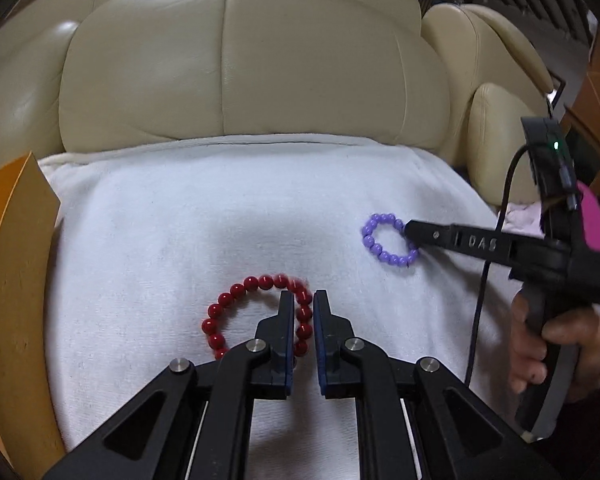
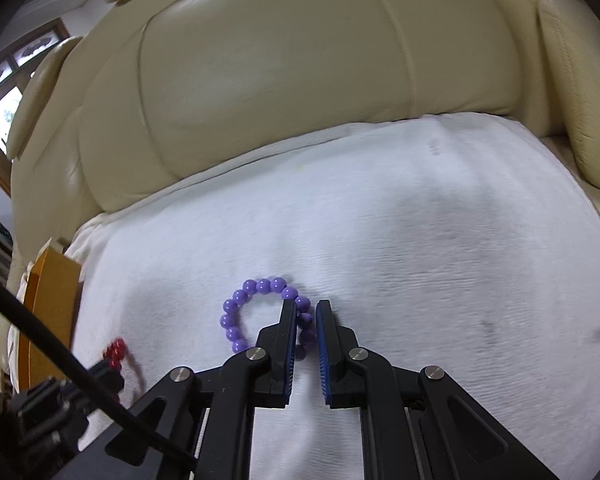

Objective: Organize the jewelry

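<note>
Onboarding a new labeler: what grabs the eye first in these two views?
Two bead bracelets on the white towel over the cream sofa seat. The red bracelet sits pinched in the left claw, and the purple bracelet in the right claw. An orange box stands at the towel's left edge.

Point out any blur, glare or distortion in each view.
Left wrist view: fisheye bends the sofa cushions, glare streaks the leather, the red bead bracelet smears slightly at its top. Right wrist view: the red beads at lower left are blurred, the purple bead bracelet fairly sharp.
</note>
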### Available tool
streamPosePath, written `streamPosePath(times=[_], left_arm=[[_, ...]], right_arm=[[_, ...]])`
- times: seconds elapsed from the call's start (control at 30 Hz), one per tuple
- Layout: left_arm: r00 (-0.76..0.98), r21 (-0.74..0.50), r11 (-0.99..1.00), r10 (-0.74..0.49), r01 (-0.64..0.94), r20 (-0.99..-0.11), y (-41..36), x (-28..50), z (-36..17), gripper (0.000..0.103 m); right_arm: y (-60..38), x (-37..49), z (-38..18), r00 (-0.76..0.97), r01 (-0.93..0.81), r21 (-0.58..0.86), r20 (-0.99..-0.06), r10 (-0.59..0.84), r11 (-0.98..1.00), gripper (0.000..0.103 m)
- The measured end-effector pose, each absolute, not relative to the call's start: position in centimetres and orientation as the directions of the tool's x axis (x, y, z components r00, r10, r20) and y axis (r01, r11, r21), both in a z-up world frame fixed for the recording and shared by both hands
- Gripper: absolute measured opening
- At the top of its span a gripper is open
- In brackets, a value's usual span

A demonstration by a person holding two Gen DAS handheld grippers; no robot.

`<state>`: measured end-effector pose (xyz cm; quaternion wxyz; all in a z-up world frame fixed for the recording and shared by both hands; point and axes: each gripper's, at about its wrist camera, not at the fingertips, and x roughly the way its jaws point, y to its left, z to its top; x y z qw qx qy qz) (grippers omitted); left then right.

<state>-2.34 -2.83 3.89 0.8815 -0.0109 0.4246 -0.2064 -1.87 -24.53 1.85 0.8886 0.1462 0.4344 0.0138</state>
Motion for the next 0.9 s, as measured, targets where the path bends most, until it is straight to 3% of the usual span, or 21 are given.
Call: streamPosePath(times=[0.1, 0.13, 0.17, 0.2, 0.33, 0.67, 0.8, 0.9], left_arm=[[0.566, -0.145, 0.934, -0.316, 0.326, -0.761, -3.0, -2.3, 3.8, 0.025], [0.574, -0.135, 0.940, -0.300, 0.312, -0.762, -2.8, -2.5, 3.9, 0.042], [0.587, -0.124, 0.947, -0.284, 0.298, -0.758, -2.5, -2.5, 4.0, 0.053], [0.601, -0.113, 0.951, -0.272, 0.289, -0.752, -1.8, -2.0, 3.9, 0.055], [0.630, -0.047, 0.959, -0.220, 0.279, -0.745, -0.9, -2.3, 4.4, 0.059], [0.576, -0.044, 0.950, -0.223, 0.308, -0.786, -1.6, -1.7, 2.6, 0.061], [0.561, -0.112, 0.953, -0.258, 0.281, -0.787, -0.9, -1.1, 2.3, 0.061], [0.563, -0.131, 0.954, -0.268, 0.271, -0.782, -0.4, -1.0, 2.4, 0.049]], right_arm=[[-24.9, -2.0, 2.0, 0.620, 0.101, 0.276, -0.768, 0.156, 0.956, 0.012], [-25.0, -2.1, 2.0, 0.618, 0.097, 0.278, -0.770, 0.161, 0.956, 0.012], [-25.0, -2.1, 2.1, 0.615, 0.093, 0.283, -0.771, 0.168, 0.955, 0.012], [-25.1, -2.1, 2.0, 0.612, 0.093, 0.290, -0.772, 0.175, 0.953, 0.012], [-25.6, -2.0, 2.0, 0.592, 0.089, 0.325, -0.778, 0.212, 0.942, 0.020], [-24.2, -2.4, 1.6, 0.617, 0.039, 0.231, -0.771, 0.159, 0.972, 0.020], [-23.0, -2.6, 1.9, 0.635, 0.021, 0.162, -0.765, 0.112, 0.987, 0.010], [-23.1, -3.0, 2.3, 0.652, 0.022, 0.162, -0.750, 0.109, 0.987, 0.010]])
